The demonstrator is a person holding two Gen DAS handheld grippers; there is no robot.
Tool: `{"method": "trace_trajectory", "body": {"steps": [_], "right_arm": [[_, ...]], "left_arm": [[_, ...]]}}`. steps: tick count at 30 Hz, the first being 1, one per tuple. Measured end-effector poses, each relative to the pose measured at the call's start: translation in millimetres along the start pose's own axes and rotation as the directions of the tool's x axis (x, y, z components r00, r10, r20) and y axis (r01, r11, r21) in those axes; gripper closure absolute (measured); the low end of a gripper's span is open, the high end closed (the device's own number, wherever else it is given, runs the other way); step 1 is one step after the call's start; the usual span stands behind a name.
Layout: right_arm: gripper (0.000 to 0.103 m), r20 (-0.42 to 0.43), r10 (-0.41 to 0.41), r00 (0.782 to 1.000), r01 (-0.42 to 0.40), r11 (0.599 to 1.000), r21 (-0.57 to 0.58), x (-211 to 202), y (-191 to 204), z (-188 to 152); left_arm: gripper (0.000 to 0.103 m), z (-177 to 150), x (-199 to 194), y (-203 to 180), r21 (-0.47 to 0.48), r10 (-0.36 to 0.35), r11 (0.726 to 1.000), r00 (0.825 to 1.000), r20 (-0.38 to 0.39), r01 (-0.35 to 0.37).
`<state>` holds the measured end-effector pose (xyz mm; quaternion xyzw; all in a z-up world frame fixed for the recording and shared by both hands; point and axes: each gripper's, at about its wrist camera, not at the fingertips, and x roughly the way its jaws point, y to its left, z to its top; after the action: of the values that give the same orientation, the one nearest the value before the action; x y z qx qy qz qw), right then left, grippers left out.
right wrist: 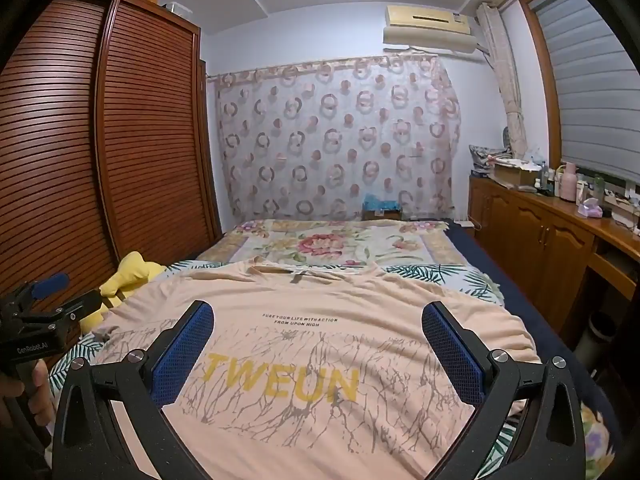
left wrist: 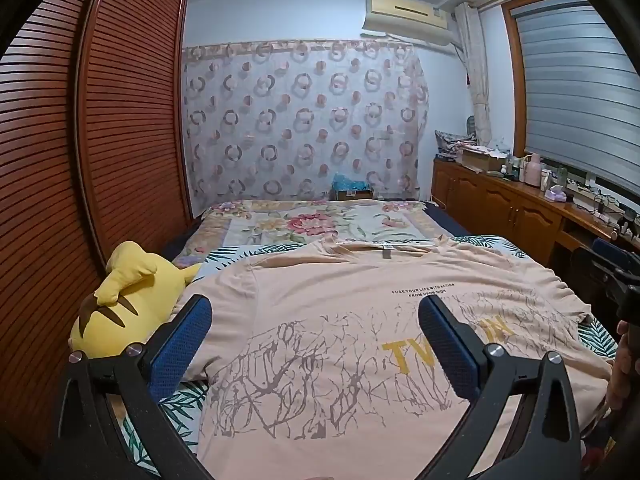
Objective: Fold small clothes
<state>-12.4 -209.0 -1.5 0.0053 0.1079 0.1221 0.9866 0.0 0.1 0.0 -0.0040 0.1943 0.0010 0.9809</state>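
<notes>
A bedroom is shown: a bed (right wrist: 472, 280) covered by a leaf-print sheet, with a floral quilt (right wrist: 332, 244) laid at the far end. A louvred wooden wardrobe (left wrist: 120, 120) is seen on the left, a ring-patterned curtain (left wrist: 304, 120) on the far wall, an air conditioner (left wrist: 406, 16) above it, and a wooden cabinet (right wrist: 552, 232) under slatted blinds on the right. A peach T-shirt (right wrist: 320, 340), soft, lightly creased and printed with grey branches and yellow letters, is spread flat on the near part of the bed, collar far. A yellow plush toy (left wrist: 120, 308) is lying at its left. The left gripper (left wrist: 316, 334) and right gripper (right wrist: 318, 338) are held fully released above the shirt, nothing grasped.
</notes>
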Motion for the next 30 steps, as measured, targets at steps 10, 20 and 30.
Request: {"method": "trace_trajectory", "body": {"steps": [10, 20, 30], "right_arm": [[0.000, -0.003, 0.004, 1.000, -0.004, 1.000, 0.000, 0.0, -0.1, 0.1], [0.000, -0.010, -0.002, 1.000, 0.002, 1.000, 0.003, 1.0, 0.2, -2.8], [0.000, -0.014, -0.002, 1.000, 0.002, 1.000, 0.003, 1.5, 1.9, 0.8]], "left_arm": [[0.000, -0.1, 0.4, -0.4, 0.006, 0.000, 1.000, 1.000, 0.002, 0.000], [0.000, -0.5, 0.1, -1.3, 0.007, -0.001, 1.000, 1.000, 0.007, 0.001], [0.000, -0.6, 0.6, -1.1, 0.005, -0.002, 1.000, 1.000, 0.006, 0.002]]}}
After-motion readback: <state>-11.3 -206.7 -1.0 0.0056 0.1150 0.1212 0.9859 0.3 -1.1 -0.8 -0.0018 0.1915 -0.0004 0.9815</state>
